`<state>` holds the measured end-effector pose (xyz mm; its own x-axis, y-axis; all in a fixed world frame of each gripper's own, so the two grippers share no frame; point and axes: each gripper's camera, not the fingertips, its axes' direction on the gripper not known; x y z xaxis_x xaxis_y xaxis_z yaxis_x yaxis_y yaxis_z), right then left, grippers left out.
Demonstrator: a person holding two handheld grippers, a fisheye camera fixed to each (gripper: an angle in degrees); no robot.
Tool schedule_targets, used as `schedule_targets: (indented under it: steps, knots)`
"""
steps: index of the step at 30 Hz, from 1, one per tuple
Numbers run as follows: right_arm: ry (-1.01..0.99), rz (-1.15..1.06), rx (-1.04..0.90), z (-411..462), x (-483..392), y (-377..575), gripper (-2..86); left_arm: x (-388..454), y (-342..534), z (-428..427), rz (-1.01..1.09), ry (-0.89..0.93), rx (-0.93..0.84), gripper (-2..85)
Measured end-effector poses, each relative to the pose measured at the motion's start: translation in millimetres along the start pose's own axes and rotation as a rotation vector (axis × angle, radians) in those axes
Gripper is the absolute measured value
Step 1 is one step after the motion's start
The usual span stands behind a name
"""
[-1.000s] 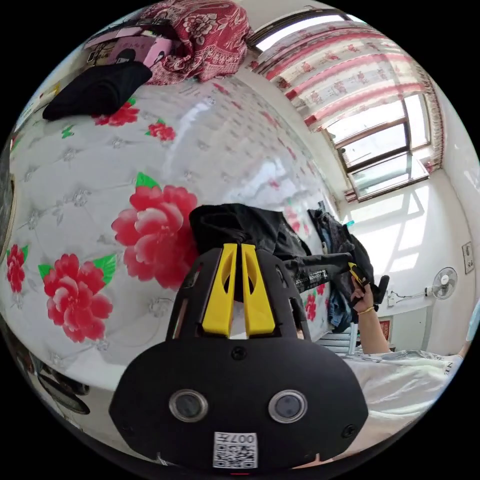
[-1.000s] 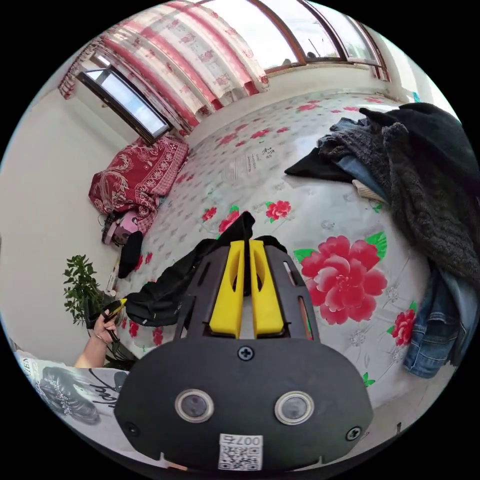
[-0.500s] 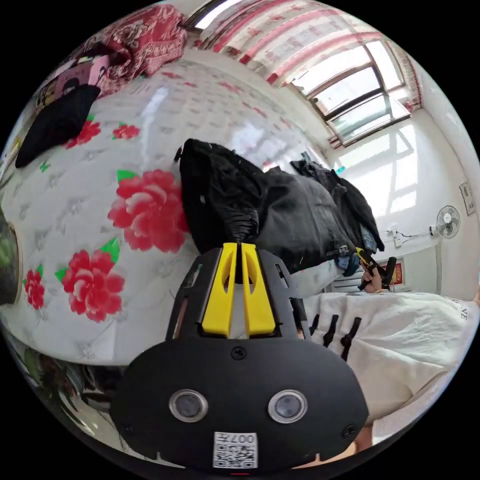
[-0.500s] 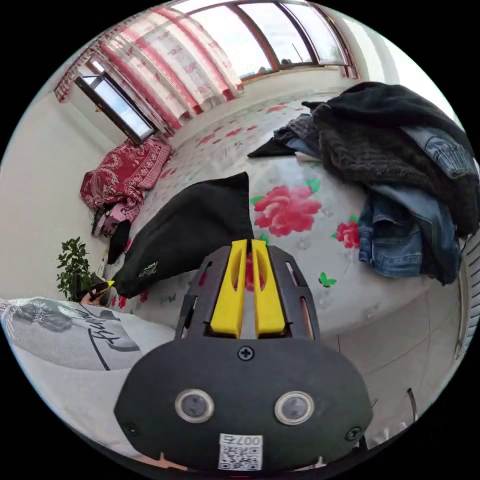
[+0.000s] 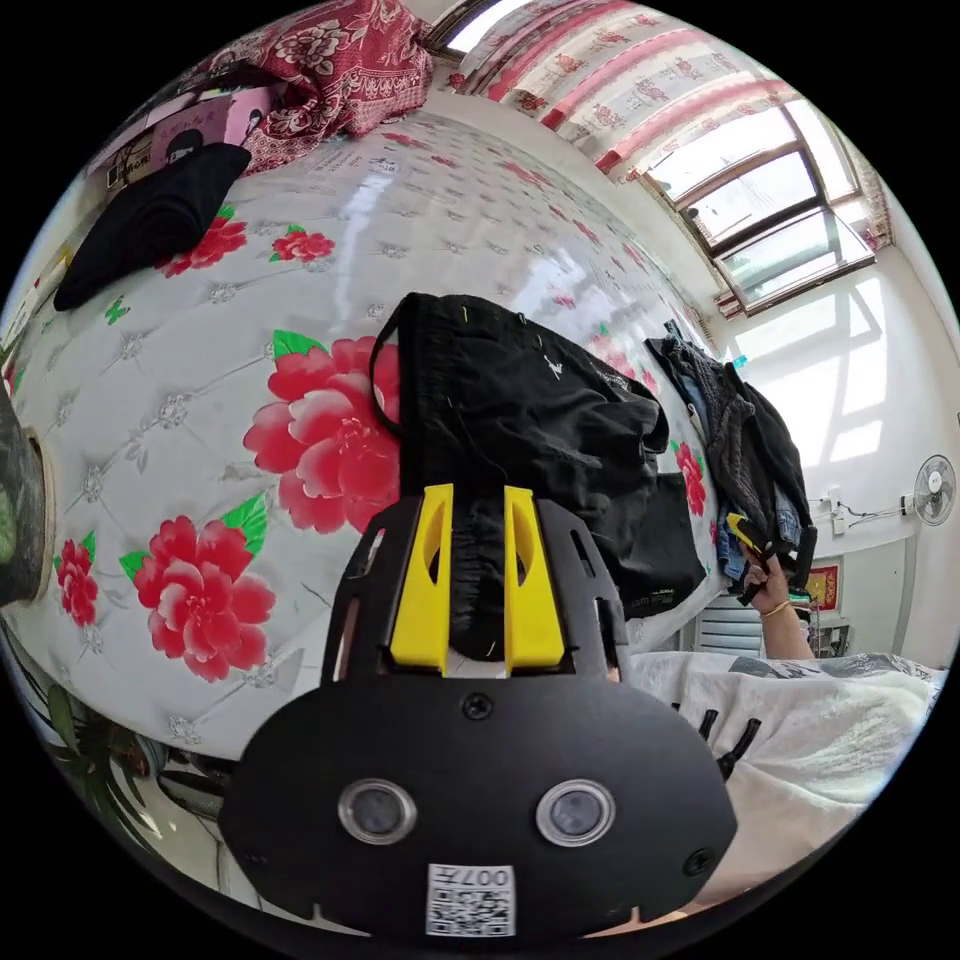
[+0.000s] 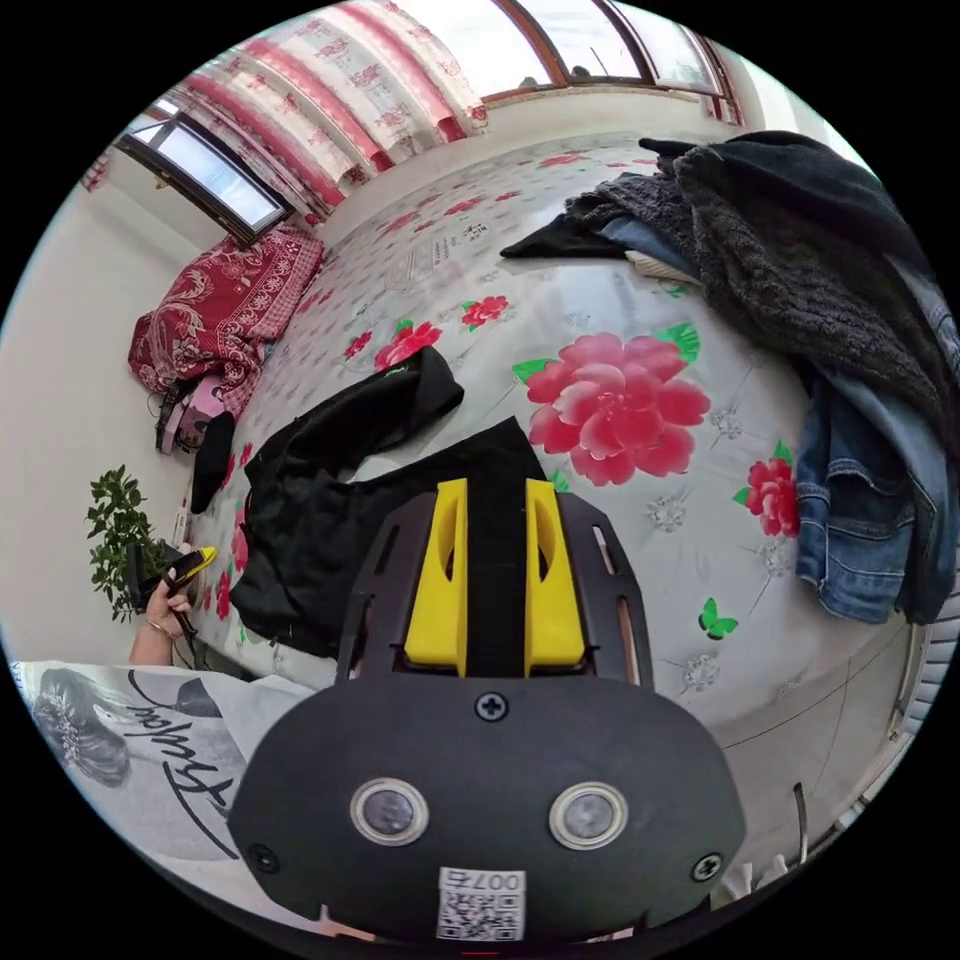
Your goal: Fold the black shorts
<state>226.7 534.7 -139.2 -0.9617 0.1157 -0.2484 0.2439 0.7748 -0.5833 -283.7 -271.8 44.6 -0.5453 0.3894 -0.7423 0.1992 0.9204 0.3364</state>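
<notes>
Left gripper view: your left gripper (image 5: 477, 500), yellow jaws apart, straddles an edge of the crumpled black fabric shorts (image 5: 530, 420) lying on the glossy white quilted mattress with red flowers (image 5: 180, 400). Right gripper view: your right gripper (image 6: 495, 495), jaws likewise apart, frames the shorts' other end (image 6: 330, 480); a pile of dark knits and blue denim clothes (image 6: 830, 330) sits well apart.

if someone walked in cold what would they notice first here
Probably the black shorts, lying rumpled on the flowered mattress near its edge, with the left gripper and right gripper open over the dark cloth. Next, the heap of dark knits and denim piled further along that edge.
</notes>
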Motion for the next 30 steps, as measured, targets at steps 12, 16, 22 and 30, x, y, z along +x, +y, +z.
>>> schedule_targets:
  steps: [12,16,22,30]
  knots:
    - [0.025,-0.052,-0.232,163.1,-69.7,-128.7,5.8,25.3,-115.1,86.6,0.027,-0.14,-0.038,7.8]
    - [0.159,-0.15,-0.259,188.5,-89.3,-138.8,1.2,25.4,-136.6,123.9,0.028,-0.208,-0.118,4.2]
    - [0.312,-0.36,-0.143,158.2,-111.5,-199.1,0.4,29.4,-164.1,150.3,0.08,-0.37,-0.14,-0.8]
    - [0.451,-0.223,-0.055,146.9,-103.2,-249.0,1.8,28.4,-179.9,132.9,-0.02,-0.385,0.013,1.2]
